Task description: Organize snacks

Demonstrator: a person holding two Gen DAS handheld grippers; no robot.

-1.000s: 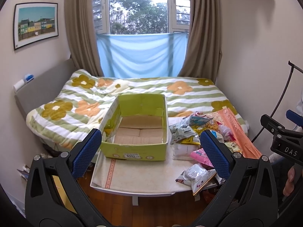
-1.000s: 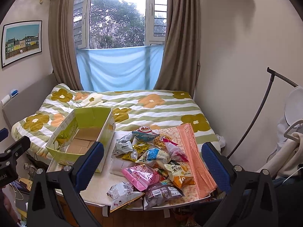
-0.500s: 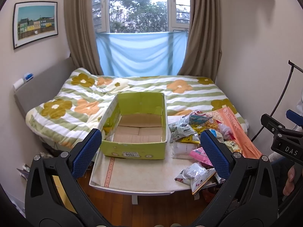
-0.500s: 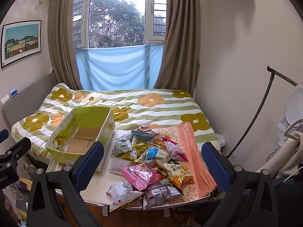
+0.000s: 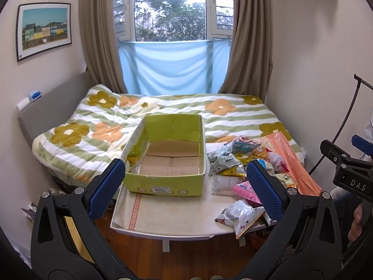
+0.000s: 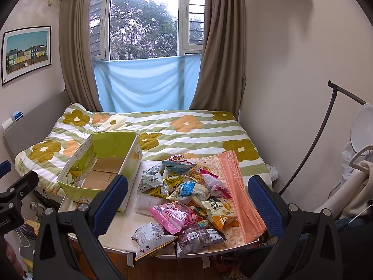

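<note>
- Snacks (image 6: pixel 184 200) lie in a loose pile on the right half of the table (image 5: pixel 172 212), packets overlapping each other.
- Pile includes a pink packet (image 6: pixel 173 214), a purple packet (image 6: pixel 200 235) at the near edge, an orange-yellow packet (image 6: pixel 221 210) and a blue-white packet (image 6: pixel 178 163) at the far side.
- White packet (image 6: pixel 149 235) sits at the near edge, partly overhanging the table.
- Orange cloth (image 6: pixel 237 191) lies under and along the right side of the pile.
- Box (image 5: pixel 167 156), green cardboard, top open, stands on the left half of the table, just beside the pile; inside shows only bare brown flaps.
- Box label faces the near side, printed upside down from the left wrist view.
- Left gripper (image 5: pixel 184 186) hangs above the near table edge, facing box and pile; jaws spread wide, nothing between the blue pads.
- Right gripper (image 6: pixel 186 206) hangs over the near edge, facing the snacks; jaws likewise spread wide, holding nothing.
- Each gripper shows at the edge of the other's view; a hand (image 5: pixel 357 221) grips the right one.
- Bed (image 6: pixel 163 130) with a flowered green-striped quilt lies behind the table, under the window (image 5: pixel 172 9).
</note>
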